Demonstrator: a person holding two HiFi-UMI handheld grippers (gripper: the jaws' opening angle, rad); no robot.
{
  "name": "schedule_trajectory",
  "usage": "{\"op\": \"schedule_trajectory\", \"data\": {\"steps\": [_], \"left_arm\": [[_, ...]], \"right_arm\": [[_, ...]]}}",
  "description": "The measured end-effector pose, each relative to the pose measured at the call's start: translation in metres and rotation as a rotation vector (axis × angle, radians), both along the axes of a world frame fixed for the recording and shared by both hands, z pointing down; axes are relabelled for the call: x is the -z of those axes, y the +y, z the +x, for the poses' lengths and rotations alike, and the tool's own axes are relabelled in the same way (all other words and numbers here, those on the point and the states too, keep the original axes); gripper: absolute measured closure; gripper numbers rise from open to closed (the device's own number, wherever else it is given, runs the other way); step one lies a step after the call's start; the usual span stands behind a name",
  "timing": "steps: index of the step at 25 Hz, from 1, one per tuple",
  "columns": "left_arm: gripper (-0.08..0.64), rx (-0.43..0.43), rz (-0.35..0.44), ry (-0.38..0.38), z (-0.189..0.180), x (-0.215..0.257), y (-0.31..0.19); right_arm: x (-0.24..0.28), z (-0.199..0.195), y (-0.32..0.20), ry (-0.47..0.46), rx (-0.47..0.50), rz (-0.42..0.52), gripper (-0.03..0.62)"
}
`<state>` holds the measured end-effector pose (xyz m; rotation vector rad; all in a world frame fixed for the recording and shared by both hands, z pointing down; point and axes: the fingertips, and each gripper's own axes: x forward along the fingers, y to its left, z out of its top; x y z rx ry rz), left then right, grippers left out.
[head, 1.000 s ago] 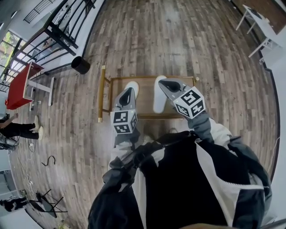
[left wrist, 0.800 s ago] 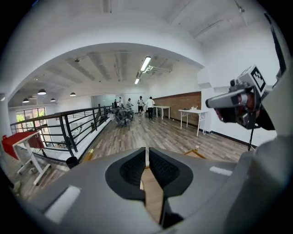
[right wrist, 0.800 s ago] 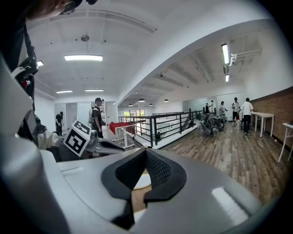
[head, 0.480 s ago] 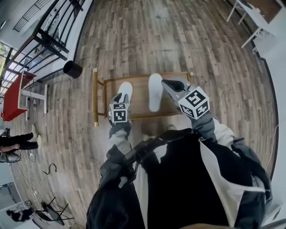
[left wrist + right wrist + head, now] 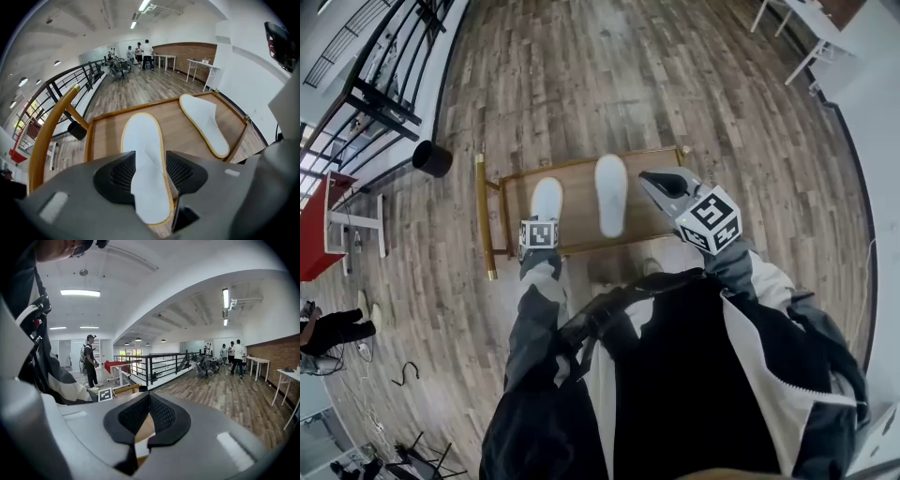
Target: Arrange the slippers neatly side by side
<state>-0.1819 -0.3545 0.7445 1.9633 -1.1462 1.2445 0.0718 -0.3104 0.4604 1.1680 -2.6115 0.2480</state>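
**A:** Where the left arm stretches down toward the wooden tray (image 5: 577,208), how do we read the left gripper (image 5: 150,161)?

**B:** We see it pointing steeply down. Its jaws are wide, having just been opening, and they straddle the near end of the left slipper (image 5: 547,199) without pinching it.

**A:** And the right gripper (image 5: 656,179)?

**B:** We find it held nearly level above the tray's right side, jaws together and empty. The right slipper (image 5: 610,194) lies on the tray, apart from the left one.
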Motion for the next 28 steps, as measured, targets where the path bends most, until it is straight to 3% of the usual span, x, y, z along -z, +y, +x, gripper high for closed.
{"op": "schedule_trajectory", "data": {"steps": [2,6,10,11,12,13,20,28], "left_arm": [[0.351,-0.009,0.047,-0.029,-0.005,-0.001,-0.015],[0.351,0.020,0.004,-0.020,-0.008,-0.019,-0.018],[0.362,0.002,0.023,-0.063,-0.014,-0.020,-0.025],[0.394,0.008,0.026,-0.070,-0.016,-0.020,-0.027],[0.493,0.016,0.025,-0.071,-0.017,-0.020,-0.027],[0.532,0.023,0.023,-0.066,-0.016,-0.018,-0.027],[0.534,0.040,0.003,-0.024,-0.009,-0.014,-0.023],[0.534,0.093,0.129,0.102,0.010,0.018,-0.030]], "right_arm": [[-0.002,0.004,0.001,0.007,-0.007,-0.002,0.586],[-0.004,0.013,0.000,0.017,-0.028,-0.010,0.587],[-0.007,0.017,0.001,0.020,-0.039,-0.014,0.588],[-0.007,0.018,0.002,0.021,-0.040,-0.014,0.587],[-0.008,0.018,0.001,0.021,-0.041,-0.015,0.587],[-0.008,0.019,0.001,0.021,-0.041,-0.015,0.588],[-0.009,0.011,-0.004,0.019,-0.020,-0.009,0.588],[-0.011,0.000,-0.001,0.010,0.018,-0.012,0.588]]}}
